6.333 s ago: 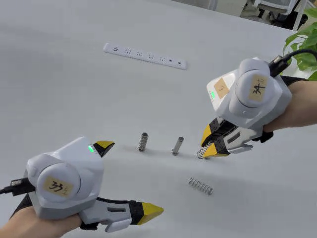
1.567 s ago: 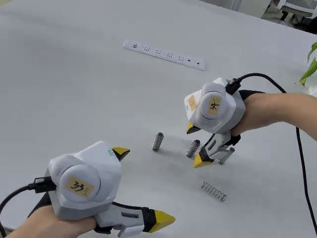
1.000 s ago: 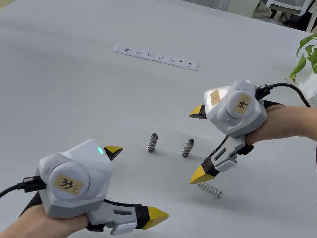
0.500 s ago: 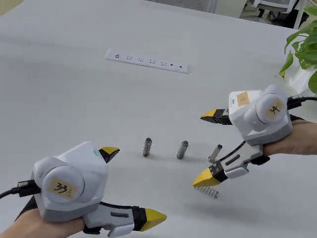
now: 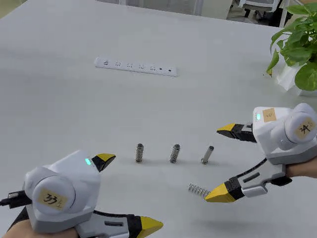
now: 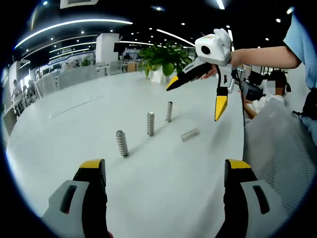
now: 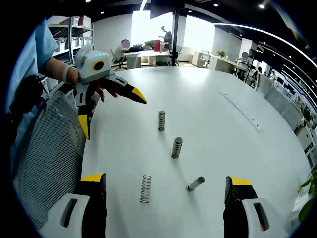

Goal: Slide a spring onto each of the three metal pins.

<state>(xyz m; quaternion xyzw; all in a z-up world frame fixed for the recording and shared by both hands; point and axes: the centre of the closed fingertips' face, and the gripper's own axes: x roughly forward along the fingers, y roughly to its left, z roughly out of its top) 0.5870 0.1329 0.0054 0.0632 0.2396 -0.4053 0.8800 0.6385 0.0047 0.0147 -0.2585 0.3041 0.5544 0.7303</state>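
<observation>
Three metal pins stand in a row on the white table. The left pin and middle pin each wear a spring. The right pin is bare and leans slightly. A loose spring lies flat just in front of it. My right gripper hovers open to the right of the bare pin, its lower tip beside the loose spring, holding nothing. My left gripper is open and empty at the near left.
A white power strip lies far back on the table. A potted plant stands at the far right corner. A mesh chair sits off the table's near edge. Bare tabletop surrounds the pins.
The middle pin, bare at first, now wears a spring. My right gripper opened, lifted off the pins and pulled back to the right. The left gripper barely moved; the camera shifted.
</observation>
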